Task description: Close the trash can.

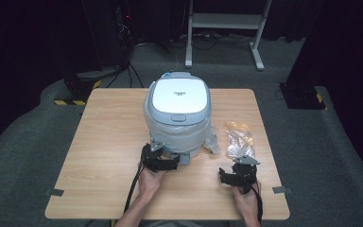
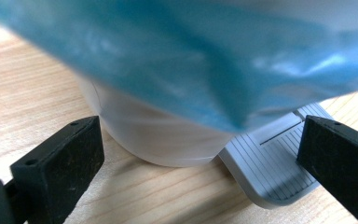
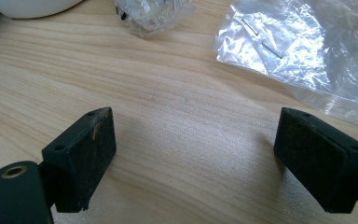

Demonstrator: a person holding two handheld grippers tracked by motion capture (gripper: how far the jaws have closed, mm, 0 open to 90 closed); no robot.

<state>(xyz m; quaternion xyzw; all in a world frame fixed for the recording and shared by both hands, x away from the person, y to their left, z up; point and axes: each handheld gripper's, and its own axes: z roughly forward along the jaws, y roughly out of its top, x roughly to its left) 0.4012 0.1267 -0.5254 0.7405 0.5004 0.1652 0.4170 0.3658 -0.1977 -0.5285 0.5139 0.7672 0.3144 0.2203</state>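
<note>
**Inspector A:** What was in hand, and where did it stand?

**Inspector B:** A rice cooker (image 1: 177,116), white with a pale blue-grey body, stood upright on the wooden table (image 1: 104,142), near the middle and toward the far edge. Its lid was down. A clear plastic wrap (image 1: 182,137) covered the lower body. In the left gripper view the wrap appeared as a blurred blue sheet (image 2: 191,60) hanging over the white base (image 2: 158,140).

**Inspector A:** Anything at the foot of it?

**Inspector B:** A grey ribbed tab (image 2: 270,172) lay flat on the table, touching the base on the near side.

**Inspector A:** The left gripper?

**Inspector B:** The left gripper (image 1: 163,161) sat just in front of the cooker's base, low over the table. Its jaws stood wide apart, one beside the white base, the other beside the ribbed tab. They clamped nothing.

**Inspector A:** And the right gripper?

**Inspector B:** The right gripper (image 1: 236,172) was near the front right of the table, well apart from the cooker. Its jaws were spread, with bare wood between them.

**Inspector A:** Other items?

**Inspector B:** A clear plastic bag (image 1: 240,139) with yellowish contents lay just beyond the right gripper. A smaller crumpled clear bag (image 3: 151,14) lay next to the cooker's base.
</note>
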